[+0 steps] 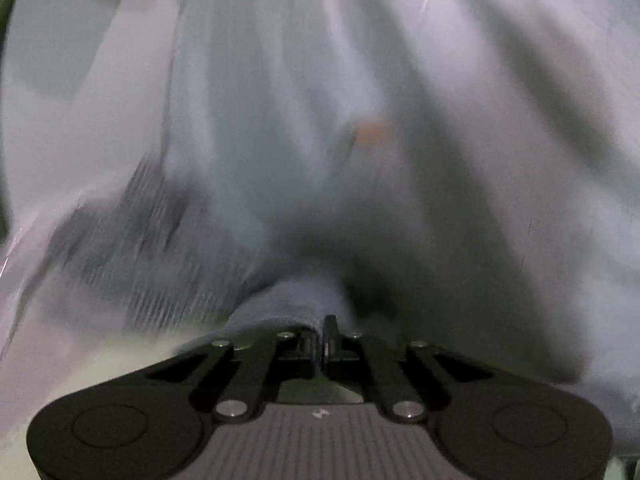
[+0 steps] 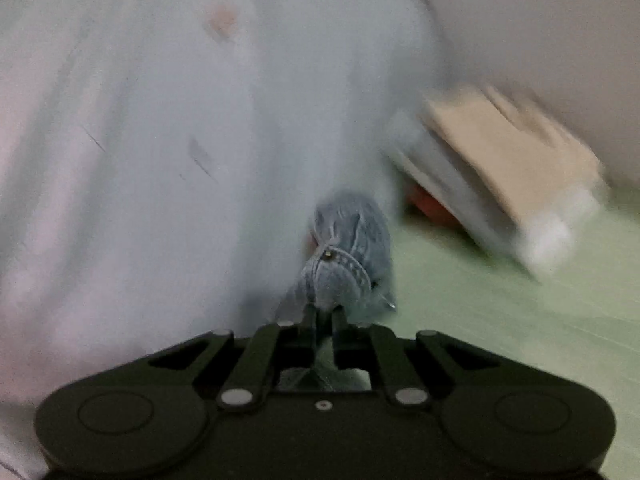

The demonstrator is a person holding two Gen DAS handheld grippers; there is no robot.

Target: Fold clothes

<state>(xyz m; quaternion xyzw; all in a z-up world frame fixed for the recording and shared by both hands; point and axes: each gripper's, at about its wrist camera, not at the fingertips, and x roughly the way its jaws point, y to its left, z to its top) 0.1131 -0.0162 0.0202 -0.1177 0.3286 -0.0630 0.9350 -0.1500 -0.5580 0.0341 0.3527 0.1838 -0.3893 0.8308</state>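
A pale blue-white garment [image 1: 320, 100] hangs in blurred folds and fills the left wrist view. My left gripper [image 1: 321, 330] is shut on a bunched grey-blue edge of the garment [image 1: 296, 300]. In the right wrist view the same pale garment [image 2: 180, 140] fills the left and middle. My right gripper [image 2: 325, 314] is shut on a bunched blue denim-like corner with white stitching and a small metal stud [image 2: 344, 256]. A small orange mark shows on the cloth [image 1: 372, 132], also in the right wrist view [image 2: 222, 20].
A light green surface [image 2: 500, 340] lies under the right gripper. A stack of folded clothes, beige on top of white [image 2: 500, 168], sits at the right with something red-orange beneath it [image 2: 432, 206]. A pale wall [image 2: 540, 20] stands behind.
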